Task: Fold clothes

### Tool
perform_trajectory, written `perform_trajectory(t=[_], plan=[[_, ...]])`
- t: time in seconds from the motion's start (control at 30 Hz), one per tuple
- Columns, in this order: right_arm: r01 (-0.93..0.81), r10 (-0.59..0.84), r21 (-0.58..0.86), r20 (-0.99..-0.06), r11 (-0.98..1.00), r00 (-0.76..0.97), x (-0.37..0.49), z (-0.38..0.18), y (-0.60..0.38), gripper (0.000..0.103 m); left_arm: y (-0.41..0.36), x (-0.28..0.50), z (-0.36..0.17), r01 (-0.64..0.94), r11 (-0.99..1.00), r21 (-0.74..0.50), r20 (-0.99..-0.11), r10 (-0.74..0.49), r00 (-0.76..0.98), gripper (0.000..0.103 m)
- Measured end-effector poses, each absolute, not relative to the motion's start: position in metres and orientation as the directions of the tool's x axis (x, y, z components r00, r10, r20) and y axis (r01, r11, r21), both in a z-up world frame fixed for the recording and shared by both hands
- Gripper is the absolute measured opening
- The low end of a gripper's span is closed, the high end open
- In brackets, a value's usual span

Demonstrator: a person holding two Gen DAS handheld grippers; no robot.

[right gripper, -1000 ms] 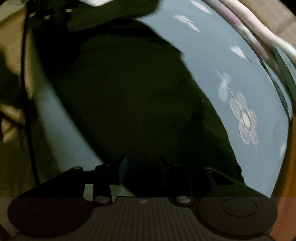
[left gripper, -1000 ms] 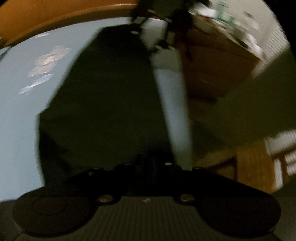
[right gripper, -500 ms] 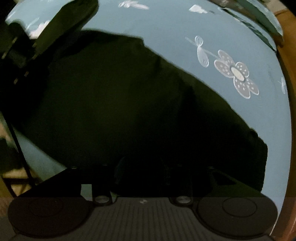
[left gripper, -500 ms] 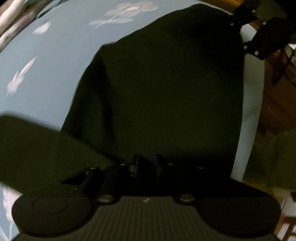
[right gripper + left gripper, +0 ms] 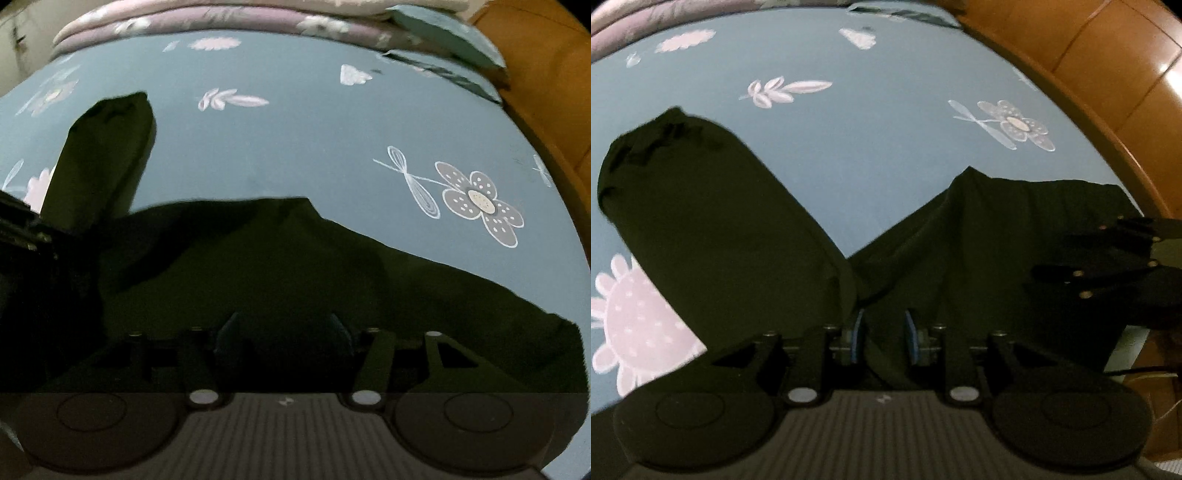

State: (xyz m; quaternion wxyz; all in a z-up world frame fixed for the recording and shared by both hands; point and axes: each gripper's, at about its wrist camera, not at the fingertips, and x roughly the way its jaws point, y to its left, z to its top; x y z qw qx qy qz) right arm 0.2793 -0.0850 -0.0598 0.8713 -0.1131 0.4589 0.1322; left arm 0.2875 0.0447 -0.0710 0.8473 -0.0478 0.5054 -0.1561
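A dark garment (image 5: 701, 206) lies spread in a V on the blue flowered sheet (image 5: 868, 129), one long part reaching far left and another to the right. My left gripper (image 5: 883, 332) sits where the two parts meet, with a fold of cloth pinched between its blue pads. In the right wrist view the garment (image 5: 277, 258) fills the lower half. My right gripper (image 5: 282, 339) rests over it with its fingers spread apart. The right gripper (image 5: 1052, 273) also shows at the right in the left wrist view, low over the cloth.
A wooden bed frame (image 5: 1108, 74) curves along the right side. Folded bedding and pillows (image 5: 258, 18) lie at the far end of the bed. Bare sheet (image 5: 295, 147) stretches beyond the garment. The left gripper's body (image 5: 22, 229) shows at the left edge.
Both grippers swung from the bed's edge toward its middle, and the garment now lies spread on the sheet. The right gripper's fingers have moved apart.
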Motion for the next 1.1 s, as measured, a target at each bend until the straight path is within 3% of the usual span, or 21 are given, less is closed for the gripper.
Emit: perform_trajectory(t=[0.17,0.4,0.67,0.93,1.1], plan=[[-0.296,0.117,-0.098,-0.768,0.950,0.630,0.262,-0.065,-0.056,0.060,0.053,0.282,-0.077,0.284,0.924,-0.256,-0.822,-0.363,0.439,0.037],[-0.432,0.226,-0.103,-0.730,0.896,0.644,0.256,-0.097,-0.049,0.065,0.059,0.275,-0.085,0.328,0.906,-0.269,-0.793,-0.401,0.459,0.037],[-0.453,0.311,-0.050,-0.661,0.890,0.683,0.264,-0.095,-0.061,0.068,0.042,0.262,-0.090,0.398,0.908,-0.128,-0.784,-0.338,0.520,0.039],[-0.419,0.377,0.037,-0.514,0.907,0.770,0.263,-0.070,-0.078,0.070,0.024,0.249,-0.095,0.453,0.891,0.018,-0.763,-0.281,0.582,0.041],[-0.432,0.411,0.044,-0.406,0.901,0.816,0.221,-0.045,-0.107,0.072,0.019,0.221,-0.084,0.389,0.919,0.066,-0.723,-0.224,0.654,0.041]])
